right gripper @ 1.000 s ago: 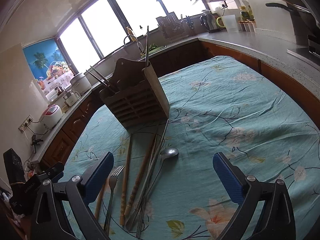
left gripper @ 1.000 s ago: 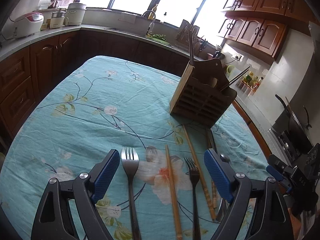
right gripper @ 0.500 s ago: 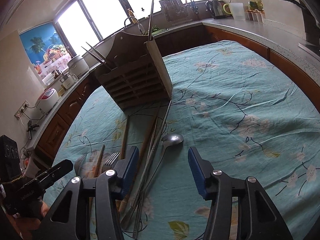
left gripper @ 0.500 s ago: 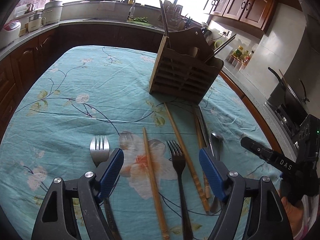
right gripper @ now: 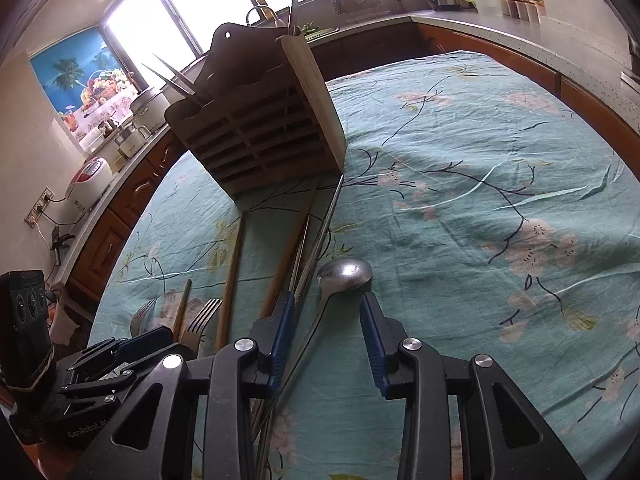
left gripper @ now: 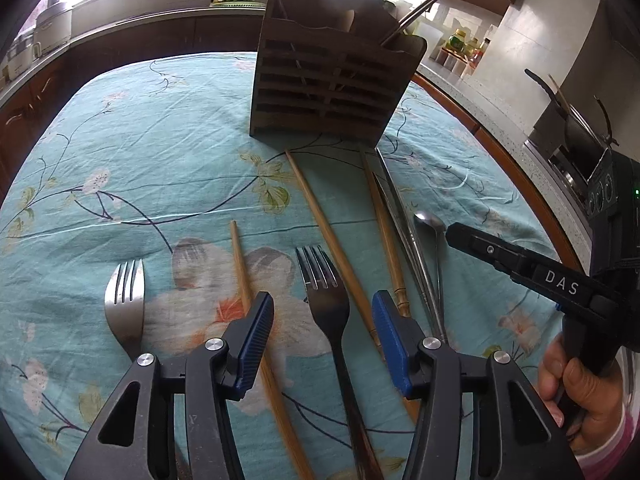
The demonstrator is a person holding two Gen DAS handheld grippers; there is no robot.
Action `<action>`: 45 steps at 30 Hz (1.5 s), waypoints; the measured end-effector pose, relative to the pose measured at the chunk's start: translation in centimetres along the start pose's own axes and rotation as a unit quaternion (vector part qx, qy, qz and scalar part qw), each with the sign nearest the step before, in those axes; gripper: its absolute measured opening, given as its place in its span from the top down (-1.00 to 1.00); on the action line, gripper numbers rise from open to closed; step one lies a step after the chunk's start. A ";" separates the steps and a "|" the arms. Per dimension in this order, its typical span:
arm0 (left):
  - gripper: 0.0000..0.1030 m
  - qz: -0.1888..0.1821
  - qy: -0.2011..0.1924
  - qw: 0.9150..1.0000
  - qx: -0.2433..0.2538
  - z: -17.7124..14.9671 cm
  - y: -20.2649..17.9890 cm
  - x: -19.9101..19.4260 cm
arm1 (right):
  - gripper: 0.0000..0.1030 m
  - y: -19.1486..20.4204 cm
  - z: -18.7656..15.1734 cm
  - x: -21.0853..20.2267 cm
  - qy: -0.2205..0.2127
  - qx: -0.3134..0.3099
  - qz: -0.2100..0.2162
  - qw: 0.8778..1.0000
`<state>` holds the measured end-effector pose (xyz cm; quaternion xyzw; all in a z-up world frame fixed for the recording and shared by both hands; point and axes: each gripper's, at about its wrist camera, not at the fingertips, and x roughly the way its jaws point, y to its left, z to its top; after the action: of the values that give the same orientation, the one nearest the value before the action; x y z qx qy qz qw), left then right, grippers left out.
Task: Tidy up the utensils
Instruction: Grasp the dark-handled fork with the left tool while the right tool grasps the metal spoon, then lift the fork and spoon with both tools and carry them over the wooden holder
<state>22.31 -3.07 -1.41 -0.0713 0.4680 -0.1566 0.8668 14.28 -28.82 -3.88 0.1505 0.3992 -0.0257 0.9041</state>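
**Holder.** Wooden slatted utensil holder [left gripper: 332,80], upright at 12 o'clock on the counter [left gripper: 132,168] with its teal floral cloth. A few metal sticks already stand in its top pockets.

**Loose items, left wrist view.**
- Silver fork [left gripper: 125,308] at 9 o'clock of the left tool, apart from it.
- Dark fork [left gripper: 325,296], its neck lying between the fingers.
- Three wooden chopsticks: one [left gripper: 242,264] running under the left finger, one [left gripper: 320,216] slanting toward the holder, one [left gripper: 384,224] at 1 o'clock.
- Metal chopsticks [left gripper: 404,224] beside the last.
- Spoon [left gripper: 430,222] at 2 o'clock.

**Left tool** [left gripper: 322,340]. Fingers spread, straddling the dark fork's neck; no contact visible, nothing pinched.

**Right tool** [right gripper: 326,340]. Fingers spread to either side of the spoon [right gripper: 345,274] handle, bowl at 12 o'clock just ahead of the tips; not pressed on it.

**Step in hand (judged).** Pick-up stage: both tools are lined up on a piece each, with most of the sorting undone.

**Next move calls for.** Lowering until the pads flank the thin handles against the cloth, then pinching firmly. The left must avoid catching the neighbouring wooden chopstick; the right must clear the metal chopsticks touching its left finger. Then lift and carry to the holder at 12 o'clock.
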 end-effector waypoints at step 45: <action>0.60 -0.052 -0.155 0.987 -0.005 -1.2 1.1 -12.3 | 0.95 2.9 2.7 -9.9 -0.132 -0.039 0.018 0.990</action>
<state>15.20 2.17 7.36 -0.1231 0.3245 -0.1863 0.9191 9.99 -27.59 5.77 0.1171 0.2747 -0.0133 0.9543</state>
